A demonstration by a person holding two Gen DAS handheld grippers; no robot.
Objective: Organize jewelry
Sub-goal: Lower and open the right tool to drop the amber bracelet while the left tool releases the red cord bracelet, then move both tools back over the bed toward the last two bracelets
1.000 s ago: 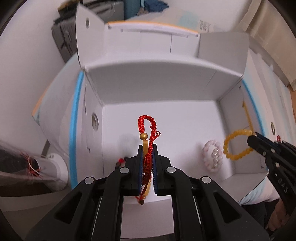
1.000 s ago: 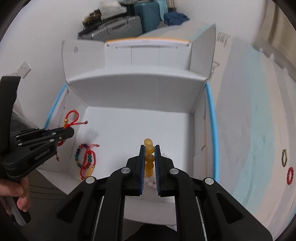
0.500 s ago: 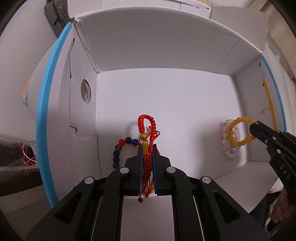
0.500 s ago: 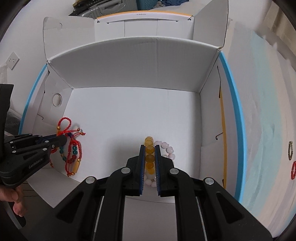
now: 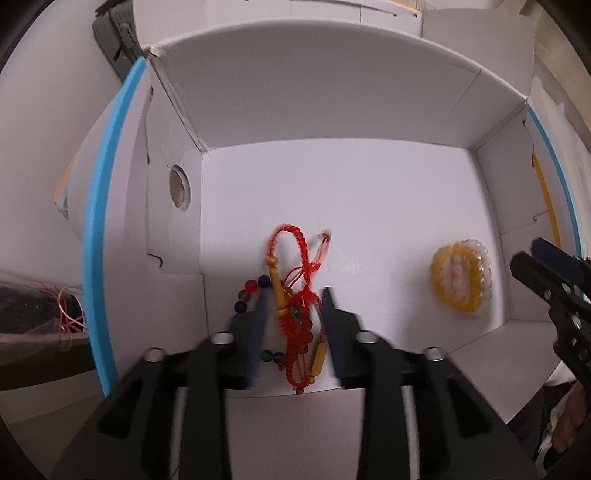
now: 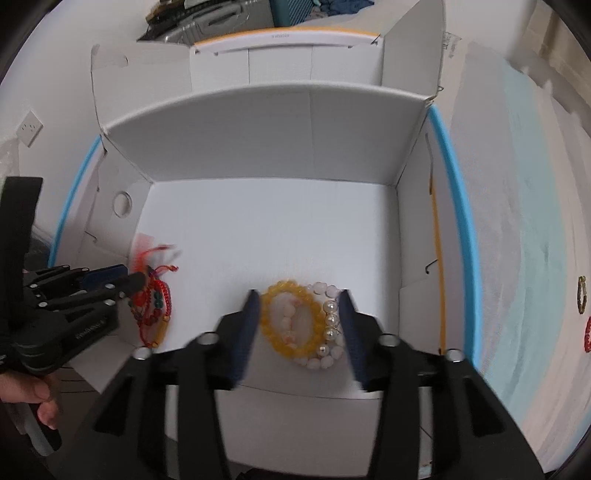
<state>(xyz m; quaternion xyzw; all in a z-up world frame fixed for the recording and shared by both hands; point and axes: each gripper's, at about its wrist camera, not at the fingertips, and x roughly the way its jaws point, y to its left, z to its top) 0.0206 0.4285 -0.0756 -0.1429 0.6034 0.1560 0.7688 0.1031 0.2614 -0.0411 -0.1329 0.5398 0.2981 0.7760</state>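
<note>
A white cardboard box lies open in front of me. My left gripper is open above the box floor; a red braided bracelet lies loose between its fingers on a bracelet of coloured beads. My right gripper is open; a yellow bead bracelet rests on a pink-white bead bracelet between its fingers. The yellow bracelet and the right gripper show at the right of the left wrist view. The red bracelet and the left gripper show at the left of the right wrist view.
The box has raised flaps and blue-edged side walls. Two small bracelets lie on the pale cloth to the right of the box. Suitcases stand behind the box. A clear bag lies at the left.
Both grippers have opened. The red bracelet and the yellow bracelet have dropped from the jaws onto the box floor. Both grippers sit lower over the box.
</note>
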